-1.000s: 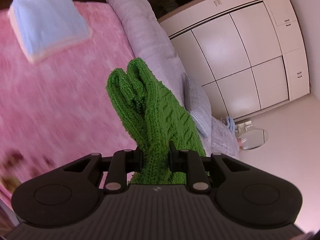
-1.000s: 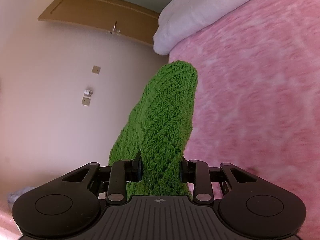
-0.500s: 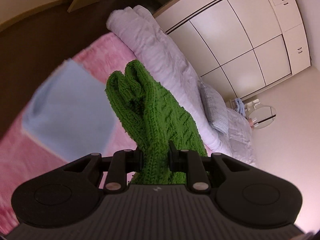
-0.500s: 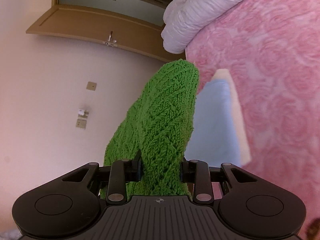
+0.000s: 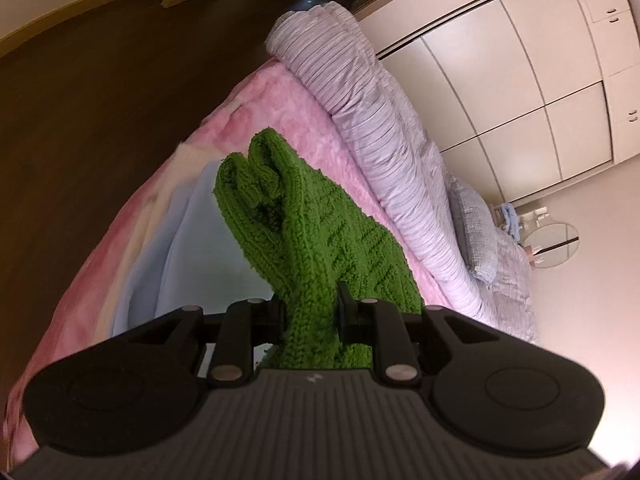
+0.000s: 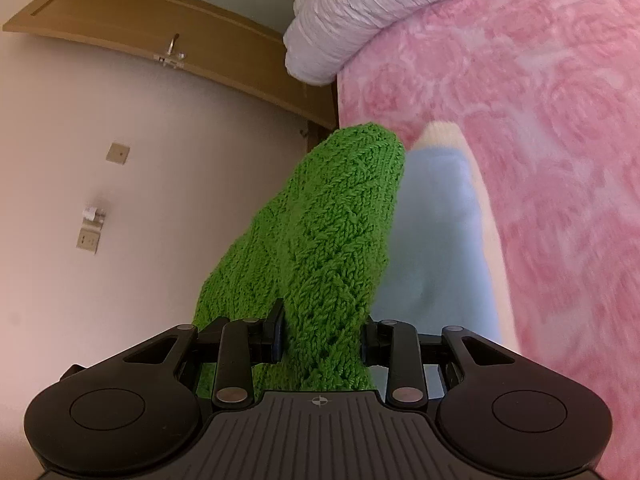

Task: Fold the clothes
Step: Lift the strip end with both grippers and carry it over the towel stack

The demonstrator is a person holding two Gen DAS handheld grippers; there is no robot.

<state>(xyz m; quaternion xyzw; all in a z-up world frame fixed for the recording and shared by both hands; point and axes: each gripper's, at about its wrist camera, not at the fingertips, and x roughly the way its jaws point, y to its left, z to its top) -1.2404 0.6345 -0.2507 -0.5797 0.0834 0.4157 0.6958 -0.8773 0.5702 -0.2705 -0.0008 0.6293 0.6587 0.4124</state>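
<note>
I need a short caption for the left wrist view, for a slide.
Left gripper clamps a green knitted garment above a folded light-blue cloth on a pink bed cover.

Left gripper [image 5: 310, 316] clamped on a bunched green knit garment [image 5: 308, 232] above the bed.

The fingers [image 5: 345, 312] pinch the knit at lower centre; it stands up toward mid-frame. Behind it, at left centre, a folded light-blue cloth [image 5: 188, 248] lies on the pink blanket [image 5: 296, 120]. A rolled lilac duvet [image 5: 372, 120] runs diagonally to the right, white wardrobe doors [image 5: 520, 80] at upper right, dark floor [image 5: 100, 100] at upper left.
</note>
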